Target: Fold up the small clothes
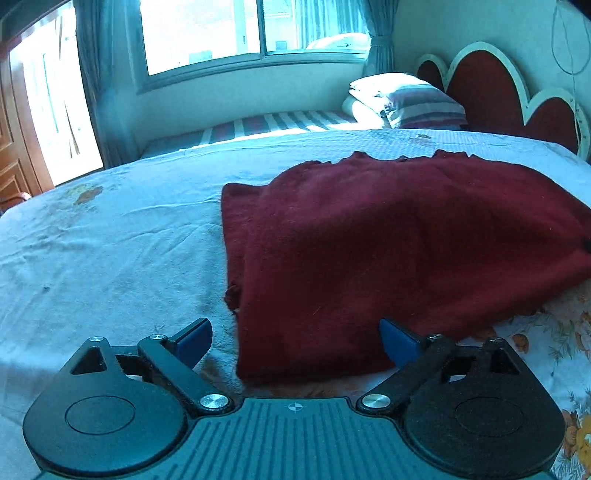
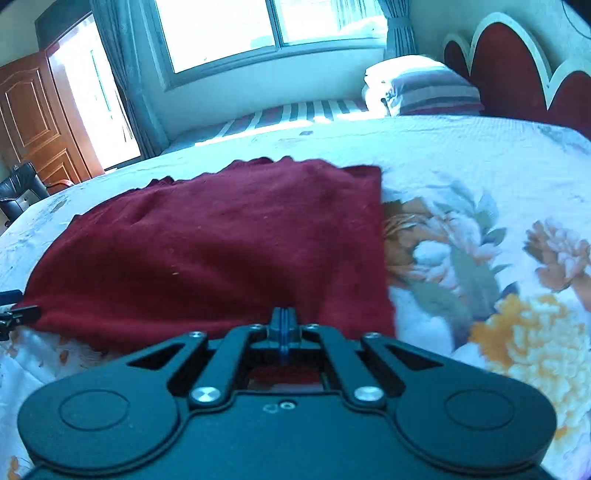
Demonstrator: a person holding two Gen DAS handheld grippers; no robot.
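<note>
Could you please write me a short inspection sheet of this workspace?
Surface: bed with white floral sheet, wrinkled, faint stains on its left part.
Job's things: dark red knitted garment, lying partly folded on the sheet.
Clutter: nothing seen.
Grippers: left gripper open, near hem between its blue fingers; right gripper shut at the near edge; grip on cloth unclear.
Cables: thin cord on the wall.
Surroundings: striped pillow, red scalloped headboard, window, wooden door.

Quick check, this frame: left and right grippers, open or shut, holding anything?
Left gripper: open, empty, straddling the near edge of the dark red garment.
Right gripper: shut; whether it pinches the garment cannot be told.
</note>
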